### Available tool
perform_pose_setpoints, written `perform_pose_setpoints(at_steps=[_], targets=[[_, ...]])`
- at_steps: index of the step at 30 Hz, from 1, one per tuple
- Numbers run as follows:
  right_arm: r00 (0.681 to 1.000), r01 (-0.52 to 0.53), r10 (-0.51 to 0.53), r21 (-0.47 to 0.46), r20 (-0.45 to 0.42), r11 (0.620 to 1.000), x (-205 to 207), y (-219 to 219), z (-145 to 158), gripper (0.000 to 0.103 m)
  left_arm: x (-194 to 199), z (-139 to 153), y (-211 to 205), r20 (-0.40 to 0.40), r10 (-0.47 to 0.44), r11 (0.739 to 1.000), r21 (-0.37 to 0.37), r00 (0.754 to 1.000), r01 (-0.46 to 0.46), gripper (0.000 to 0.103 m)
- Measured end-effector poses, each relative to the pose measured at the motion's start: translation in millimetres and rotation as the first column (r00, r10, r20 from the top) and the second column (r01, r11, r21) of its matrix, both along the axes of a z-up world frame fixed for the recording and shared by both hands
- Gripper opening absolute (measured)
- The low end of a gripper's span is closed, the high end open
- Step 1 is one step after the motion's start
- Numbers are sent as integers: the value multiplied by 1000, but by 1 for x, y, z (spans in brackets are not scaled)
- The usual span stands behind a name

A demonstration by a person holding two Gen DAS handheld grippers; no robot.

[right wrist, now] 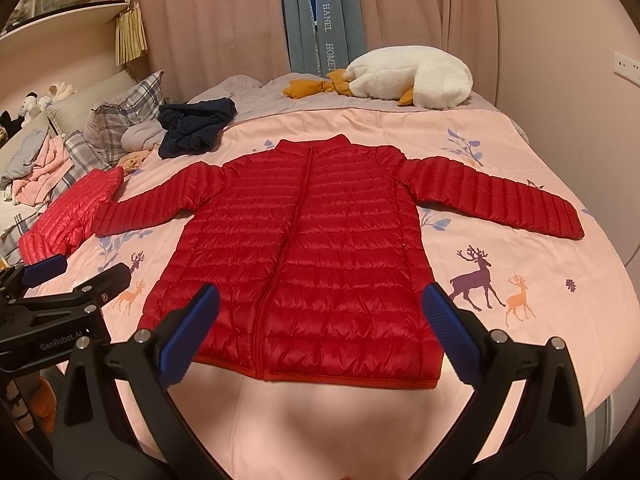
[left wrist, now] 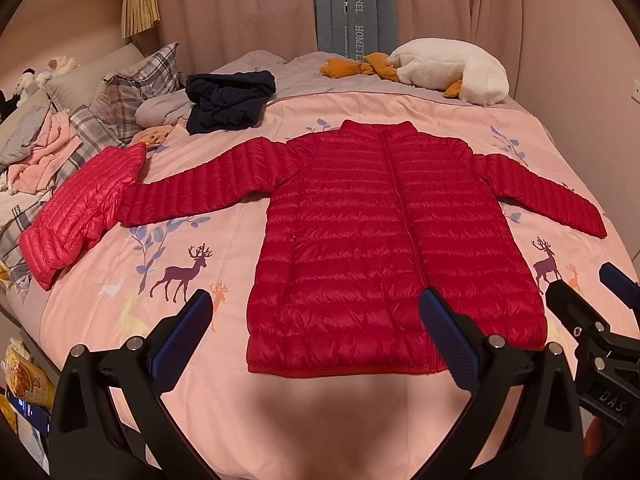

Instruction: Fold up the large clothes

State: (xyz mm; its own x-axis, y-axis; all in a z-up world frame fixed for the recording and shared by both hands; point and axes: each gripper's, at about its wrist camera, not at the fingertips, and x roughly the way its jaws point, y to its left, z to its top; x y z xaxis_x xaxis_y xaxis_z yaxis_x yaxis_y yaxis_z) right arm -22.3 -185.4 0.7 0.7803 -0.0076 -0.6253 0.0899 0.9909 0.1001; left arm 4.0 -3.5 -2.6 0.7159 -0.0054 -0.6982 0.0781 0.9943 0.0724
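A red quilted puffer jacket (left wrist: 372, 240) lies flat and zipped on the pink bed cover (left wrist: 320, 412), collar away from me, both sleeves spread out to the sides. It also shows in the right wrist view (right wrist: 304, 264). My left gripper (left wrist: 316, 312) is open and empty, hovering over the jacket's near hem. My right gripper (right wrist: 320, 308) is open and empty above the hem too. Each gripper shows at the edge of the other's view: the right gripper (left wrist: 600, 300) and the left gripper (right wrist: 76, 272).
A second, lighter red puffer jacket (left wrist: 80, 216) lies at the left by the sleeve cuff. A dark navy garment (left wrist: 228, 100) and plaid pillows (left wrist: 132, 88) sit at the back left. A white goose plush (left wrist: 448, 68) lies at the far edge. Curtains (left wrist: 240, 4) hang behind.
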Motion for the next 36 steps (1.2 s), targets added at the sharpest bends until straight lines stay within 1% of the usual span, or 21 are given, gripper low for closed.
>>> perform_pose_setpoints(at_steps=[15,19,36], targets=[[1000,-3,3,1,0,1000,-1,4,-3,101,0,-2,-3,-7,-6,1000,3,1000,6,102],[1000,-2,2,3,-2,1000,-1,3,-3,101,-1,-7,-2,-9,-8,1000,3,1000,8,102],[1000,-3,3,3,-2,1000,0,4,-3,101,0,-7,-3,-10,-9,1000,4,1000,9,102]])
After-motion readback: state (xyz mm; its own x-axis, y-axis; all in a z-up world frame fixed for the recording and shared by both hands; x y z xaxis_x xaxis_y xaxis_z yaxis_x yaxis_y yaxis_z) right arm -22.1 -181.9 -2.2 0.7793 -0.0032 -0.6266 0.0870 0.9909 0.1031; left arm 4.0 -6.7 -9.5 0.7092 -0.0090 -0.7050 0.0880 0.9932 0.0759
